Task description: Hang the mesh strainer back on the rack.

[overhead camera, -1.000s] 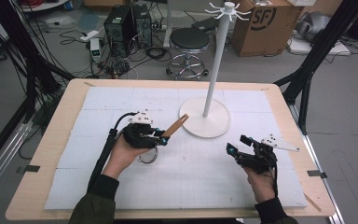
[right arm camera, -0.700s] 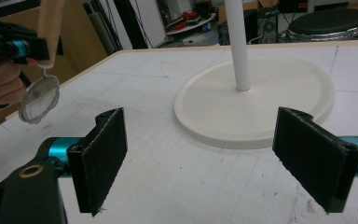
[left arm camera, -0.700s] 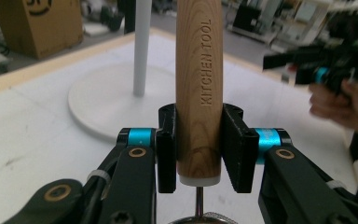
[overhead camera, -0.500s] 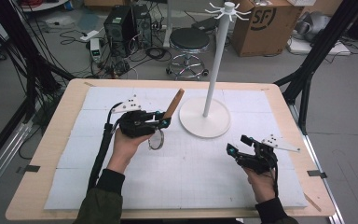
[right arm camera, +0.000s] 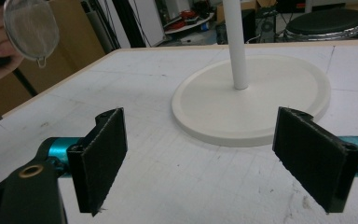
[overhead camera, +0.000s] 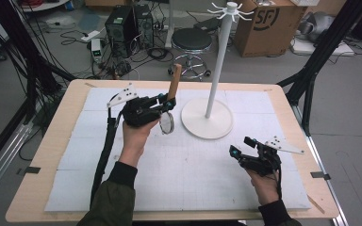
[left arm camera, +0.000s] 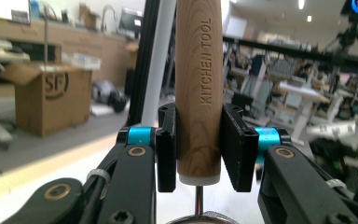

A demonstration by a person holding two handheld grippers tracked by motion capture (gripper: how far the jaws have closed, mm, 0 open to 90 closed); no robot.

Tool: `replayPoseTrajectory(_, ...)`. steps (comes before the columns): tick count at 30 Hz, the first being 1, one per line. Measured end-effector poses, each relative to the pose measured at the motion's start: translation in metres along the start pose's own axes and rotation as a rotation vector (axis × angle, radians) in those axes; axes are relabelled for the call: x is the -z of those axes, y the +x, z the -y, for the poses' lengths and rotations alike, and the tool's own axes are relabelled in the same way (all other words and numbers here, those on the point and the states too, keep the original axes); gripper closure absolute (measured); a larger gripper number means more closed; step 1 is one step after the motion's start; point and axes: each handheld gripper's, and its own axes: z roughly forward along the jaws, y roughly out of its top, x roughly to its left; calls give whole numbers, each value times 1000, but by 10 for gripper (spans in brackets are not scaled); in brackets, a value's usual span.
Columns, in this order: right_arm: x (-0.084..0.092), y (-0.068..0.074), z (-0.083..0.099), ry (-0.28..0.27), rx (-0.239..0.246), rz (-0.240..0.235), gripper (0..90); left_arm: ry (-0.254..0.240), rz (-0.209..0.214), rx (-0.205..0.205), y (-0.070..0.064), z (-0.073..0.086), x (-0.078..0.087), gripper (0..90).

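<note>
Raised since the earlier frame, left claw (overhead camera: 166,104) clamps the strainer (overhead camera: 167,123) handle upright beside the rack (overhead camera: 215,70); hanging remains; right claw (overhead camera: 241,147) rests apart, empty

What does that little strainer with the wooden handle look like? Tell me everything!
The strainer has a light wooden handle stamped KITCHEN TOOL, a thin metal neck and a small round bowl of fine metal mesh with a tiny loop on its rim. The left gripper clamps the handle near its lower end. It hangs above the table, handle up, bowl down, left of the white stand.
</note>
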Motion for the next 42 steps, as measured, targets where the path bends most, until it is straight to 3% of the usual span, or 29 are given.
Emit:
replayPoseTrajectory(7,3,-2,1,-2,-15,4,170,-51,29,-51,-10,-24,-21,693)
replayPoseTrajectory(14,6,-6,4,-5,-20,8,170,-105,61,-41,-7,-43,-43,693)
replayPoseTrajectory(20,6,-9,4,-10,-41,5,170,-113,67,-37,-1,-58,-59,692)
replayPoseTrajectory(28,6,-12,4,-18,-59,-5,170,-132,64,-45,-1,-73,-68,692)
replayPoseTrajectory(31,5,-12,4,-21,-64,-5,170,-160,72,-34,-1,-75,-70,692)
replayPoseTrajectory(34,5,-13,4,-24,-59,-9,170,-132,77,-28,-1,-78,-78,692)
replayPoseTrajectory(37,5,-14,4,-23,-67,-9,170,-106,72,-51,-4,-84,-88,692)
replayPoseTrajectory(42,6,-16,3,-30,-84,-15,170,-98,68,-58,-5,-93,-98,692)
